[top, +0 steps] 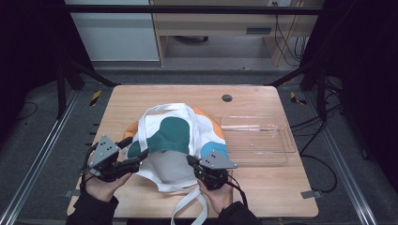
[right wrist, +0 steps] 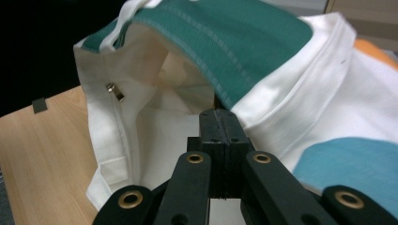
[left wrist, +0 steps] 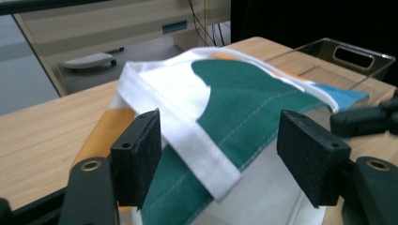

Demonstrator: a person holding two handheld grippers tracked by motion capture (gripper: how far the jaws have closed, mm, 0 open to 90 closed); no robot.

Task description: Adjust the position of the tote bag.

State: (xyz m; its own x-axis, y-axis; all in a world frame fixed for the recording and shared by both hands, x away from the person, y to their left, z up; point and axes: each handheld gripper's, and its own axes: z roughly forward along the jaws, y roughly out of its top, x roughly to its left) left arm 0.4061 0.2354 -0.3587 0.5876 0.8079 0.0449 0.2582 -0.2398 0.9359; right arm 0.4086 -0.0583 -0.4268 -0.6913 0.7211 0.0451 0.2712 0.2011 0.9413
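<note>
Black pads of the right hand-held gripper (right wrist: 219,123) pressed tight together, pinching the rim of the tote bag (top: 180,140) at its mouth, where white lining meets the green panel. Held up at that edge, so the opening gapes and shows pale lining inside with a small metal zipper pull (right wrist: 115,91) on an inner seam. Left hand-held gripper (left wrist: 234,154) spread wide, pads well apart and pressing on nothing, with the bag's white-hemmed edge (left wrist: 206,161) and green fabric lying between them; whether either pad brushes the cloth, cannot tell. Seen from the high view, left hand-held gripper (top: 136,161) at the bag's left side and right hand-held gripper (top: 192,161) at its near right side, each carried in a hand (top: 101,185) coming in from the bottom edge, grey three-cornered plate on top of each. Bag lying on the middle of the wooden tabletop (top: 126,101), patterned in white, green, orange and blue, one white strap (top: 162,110) looped across its top and another white strap (top: 187,206) trailing off the near edge. Clear plastic tray (top: 256,136) just beside the bag on its right, touching or nearly touching the fabric. Small dark round cap (top: 227,98) set in the tabletop beyond the tray.
</note>
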